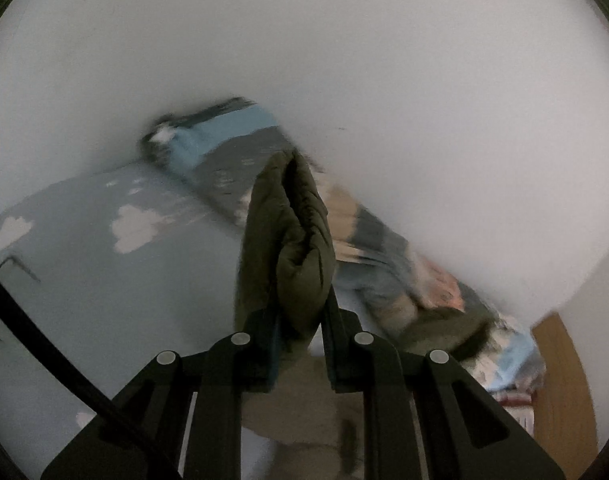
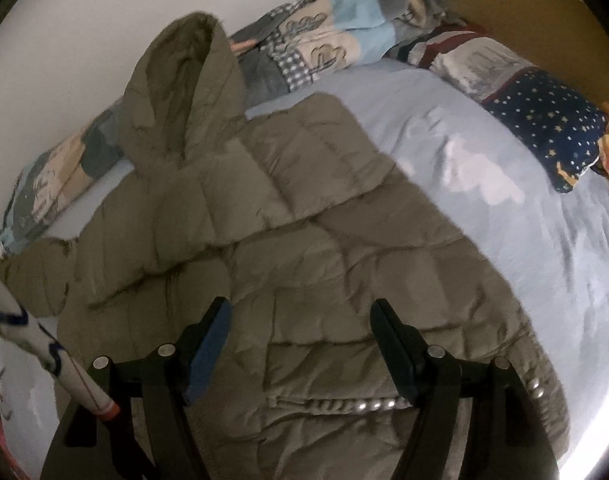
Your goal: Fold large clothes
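Olive quilted puffer jacket (image 2: 304, 240) lies flat on pale blue bed sheet (image 2: 484, 152), hood toward the wall. Left gripper (image 1: 300, 304) pinches a lifted jacket fold; right gripper (image 2: 300, 340) gapes empty above the hem.

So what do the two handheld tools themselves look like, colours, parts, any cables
Both are black, angular, two-finger tools. The left tool has black linkage arms with round silver pivot pins and a black cable curving past its left side. The right tool has the same black arms and silver pins, with blue pads on the fingers' inner faces. No hands or sleeves are visible.
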A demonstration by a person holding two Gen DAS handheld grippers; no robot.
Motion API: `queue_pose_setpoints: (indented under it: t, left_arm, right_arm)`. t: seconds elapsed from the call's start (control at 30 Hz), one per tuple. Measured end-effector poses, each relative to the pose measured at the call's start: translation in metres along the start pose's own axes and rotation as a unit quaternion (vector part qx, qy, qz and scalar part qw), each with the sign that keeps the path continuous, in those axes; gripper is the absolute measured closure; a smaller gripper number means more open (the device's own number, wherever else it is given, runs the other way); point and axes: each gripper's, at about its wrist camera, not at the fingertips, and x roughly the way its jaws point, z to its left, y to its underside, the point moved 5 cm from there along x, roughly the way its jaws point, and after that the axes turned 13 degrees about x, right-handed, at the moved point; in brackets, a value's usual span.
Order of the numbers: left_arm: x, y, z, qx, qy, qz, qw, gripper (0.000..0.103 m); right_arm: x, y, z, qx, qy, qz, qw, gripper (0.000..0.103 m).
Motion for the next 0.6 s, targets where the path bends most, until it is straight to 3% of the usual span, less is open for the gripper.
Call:
queue_pose_setpoints:
  t: [0.13, 0.3, 0.6]
  left_arm:
    - [-0.012, 0.005, -0.082, 0.053, 0.037, 0.002, 0.9979, 0.086]
    - [-0.015, 0.037, -0.185, 0.112, 0.088, 0.020, 0.9896, 0.086]
    - [0.027, 0.146, -0.320, 0.178, 0.147, 0.095, 0.9682, 0.086]
  right_arm:
    - [-0.009, -0.014, -0.017, 0.020, -0.006, -0.008, 1.000, 0.027]
    - [-0.020, -0.028, -0.039, 0.048, -0.013, -0.015, 0.999, 0.026]
    - [-0.037, -0.047, -0.080, 0.088, -0.023, -0.024, 0.996, 0.026]
